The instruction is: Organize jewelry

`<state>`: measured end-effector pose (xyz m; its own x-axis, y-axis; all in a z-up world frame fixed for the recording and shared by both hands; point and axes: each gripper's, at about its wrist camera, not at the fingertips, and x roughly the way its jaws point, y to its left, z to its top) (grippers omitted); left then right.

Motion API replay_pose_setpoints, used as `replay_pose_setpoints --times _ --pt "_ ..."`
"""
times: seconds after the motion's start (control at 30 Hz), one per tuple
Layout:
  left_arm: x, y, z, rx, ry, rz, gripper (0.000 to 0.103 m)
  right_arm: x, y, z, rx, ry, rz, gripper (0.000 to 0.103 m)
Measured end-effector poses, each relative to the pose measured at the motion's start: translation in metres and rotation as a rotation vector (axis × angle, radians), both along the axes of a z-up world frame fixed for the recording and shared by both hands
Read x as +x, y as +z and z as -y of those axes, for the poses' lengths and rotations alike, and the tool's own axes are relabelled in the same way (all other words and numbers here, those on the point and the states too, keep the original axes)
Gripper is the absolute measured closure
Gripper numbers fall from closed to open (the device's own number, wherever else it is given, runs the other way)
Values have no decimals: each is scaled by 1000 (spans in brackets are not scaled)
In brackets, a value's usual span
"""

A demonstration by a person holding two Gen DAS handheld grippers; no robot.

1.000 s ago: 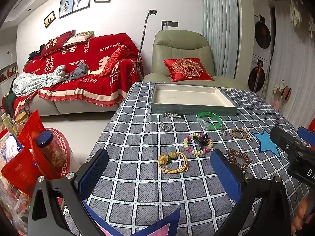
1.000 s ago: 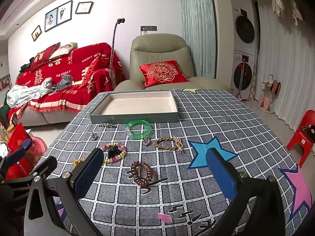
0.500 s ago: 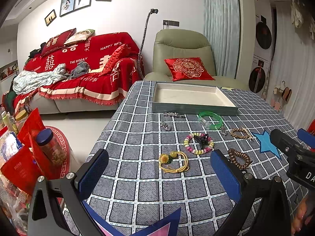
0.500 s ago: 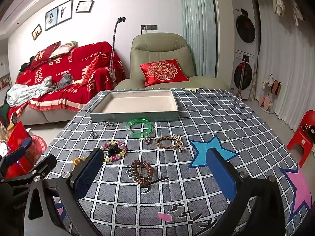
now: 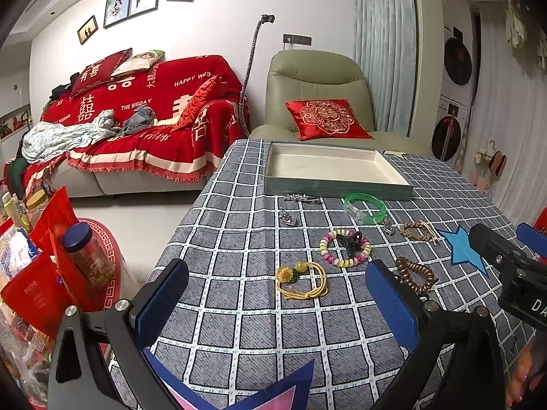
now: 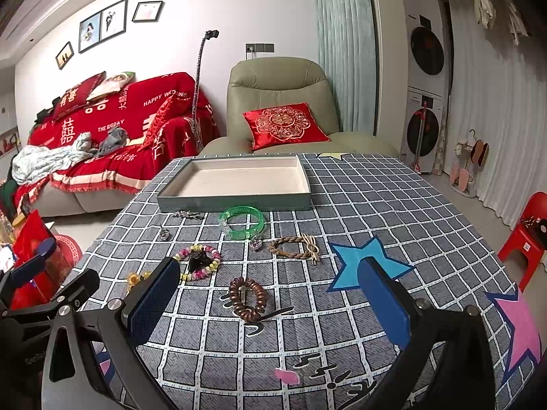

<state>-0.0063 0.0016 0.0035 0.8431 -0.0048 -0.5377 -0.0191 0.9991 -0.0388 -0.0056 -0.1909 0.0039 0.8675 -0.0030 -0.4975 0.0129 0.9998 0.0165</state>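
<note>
Two grippers, left (image 5: 277, 304) and right (image 6: 270, 299), both spread wide and holding nothing — hovering over the near edge of the checked counter (image 6: 393, 205). Jewelry scattered mid-counter: green bangle (image 6: 242, 222), beaded bracelet (image 6: 198, 262), brown coil tie (image 6: 248, 298), yellow cord bracelet (image 5: 301, 280), braided bracelet (image 6: 294, 246). Bare tray (image 6: 236, 201) at far side — bangle just beside it.

Both wrist views look low across the bench (image 5: 239, 307) toward the tray (image 5: 328, 164) at 12 o'clock; the left view sits further left, sharing the jewelry spread.
</note>
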Motion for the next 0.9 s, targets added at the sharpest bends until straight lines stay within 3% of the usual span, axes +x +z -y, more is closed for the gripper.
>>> replay_pose_setpoints --times 0.9 --pt "0 -1 -1 -8 -1 -12 0 -2 -3 -3 1 4 0 0"
